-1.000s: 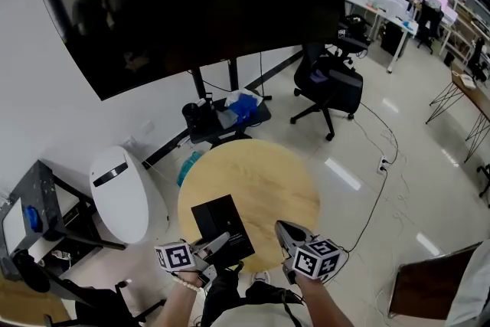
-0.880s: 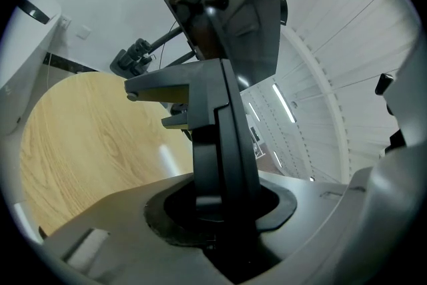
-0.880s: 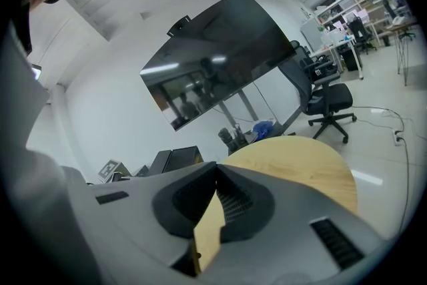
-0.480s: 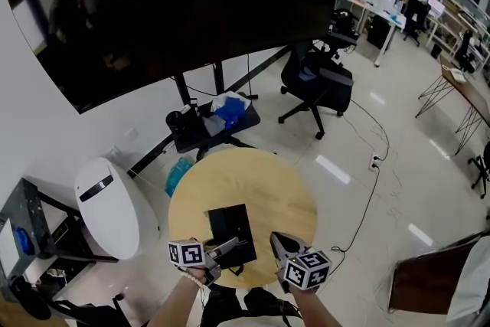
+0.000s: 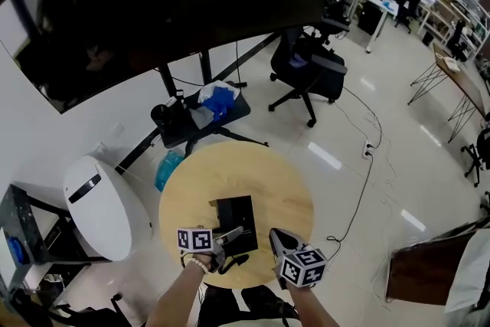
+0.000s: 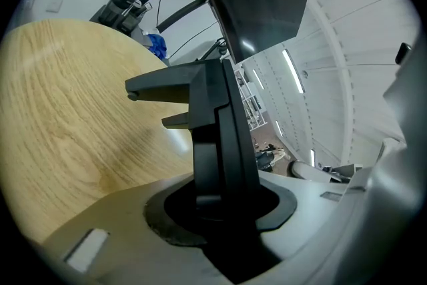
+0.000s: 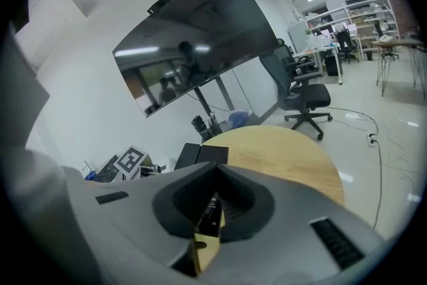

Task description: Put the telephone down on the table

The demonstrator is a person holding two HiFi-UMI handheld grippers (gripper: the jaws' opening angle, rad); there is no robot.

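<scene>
The black telephone [image 5: 236, 220] hangs tilted just over the near part of the round wooden table [image 5: 253, 168]. My left gripper [image 5: 231, 235] is shut on its near edge. In the left gripper view the telephone [image 6: 217, 137] stands edge-on, clamped between the jaws of my left gripper [image 6: 220, 193], with the tabletop [image 6: 73, 110] close beneath. My right gripper [image 5: 278, 236] hovers at the table's near rim, just right of the telephone, its jaws together on nothing. From the right gripper view, past my right gripper [image 7: 215, 169], the telephone [image 7: 200, 155] shows on the left.
A white rounded appliance [image 5: 96, 203] stands left of the table. Behind it are a low stand with blue cloth [image 5: 207, 107], a big dark screen [image 5: 168, 4] and a black office chair [image 5: 306, 69]. A cable [image 5: 367, 172] runs over the floor; a brown board [image 5: 429, 279] is at lower right.
Both grippers have sunk toward the tabletop, the left one further, carrying the telephone down and slightly forward over the table. The grip on the telephone is unchanged.
</scene>
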